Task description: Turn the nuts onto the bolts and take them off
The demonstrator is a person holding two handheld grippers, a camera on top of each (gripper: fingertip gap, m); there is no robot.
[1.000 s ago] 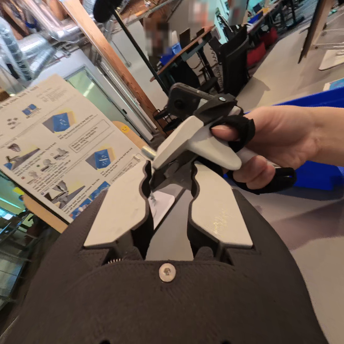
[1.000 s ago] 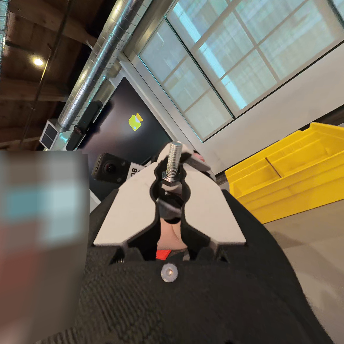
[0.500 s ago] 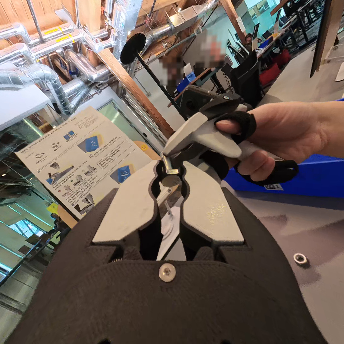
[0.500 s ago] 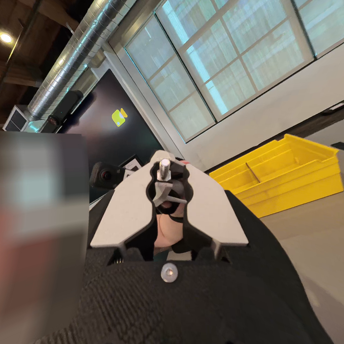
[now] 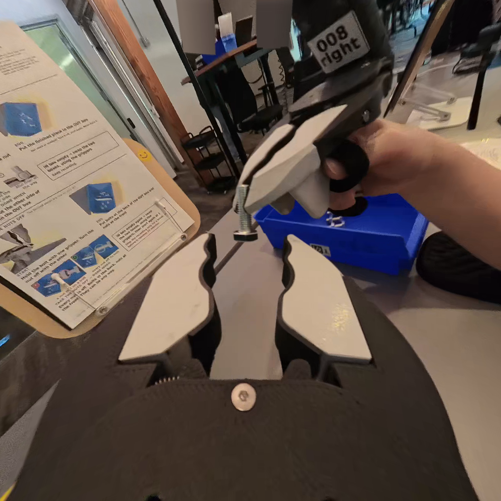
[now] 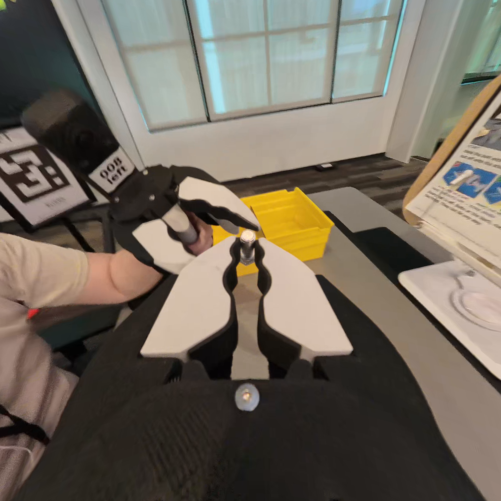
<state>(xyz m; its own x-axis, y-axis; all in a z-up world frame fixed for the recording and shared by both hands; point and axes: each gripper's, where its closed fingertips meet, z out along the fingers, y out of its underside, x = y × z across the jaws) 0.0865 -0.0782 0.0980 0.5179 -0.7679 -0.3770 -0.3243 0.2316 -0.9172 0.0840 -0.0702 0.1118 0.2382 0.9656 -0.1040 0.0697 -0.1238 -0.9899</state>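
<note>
Bolt (image 5: 243,214) hangs head down in the air, pinched near its top by the right gripper (image 5: 242,202), just above the gray table (image 5: 433,352). No nut shows on its threads, so this one looks done. The left gripper (image 5: 248,244) waits just below it, fingers apart and holding nothing. The blue bin (image 5: 352,244) sits close behind, the yellow bin (image 6: 292,217) farther off. Dropping the bolt in a bin likely comes next.

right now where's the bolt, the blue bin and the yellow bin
bolt (image 5: 242,214): left wrist view, on the threaded shank below the right gripper's (image 5: 244,202) tips
blue bin (image 5: 352,244): left wrist view, on its near side wall
yellow bin (image 6: 301,238): right wrist view, on its front wall
</note>
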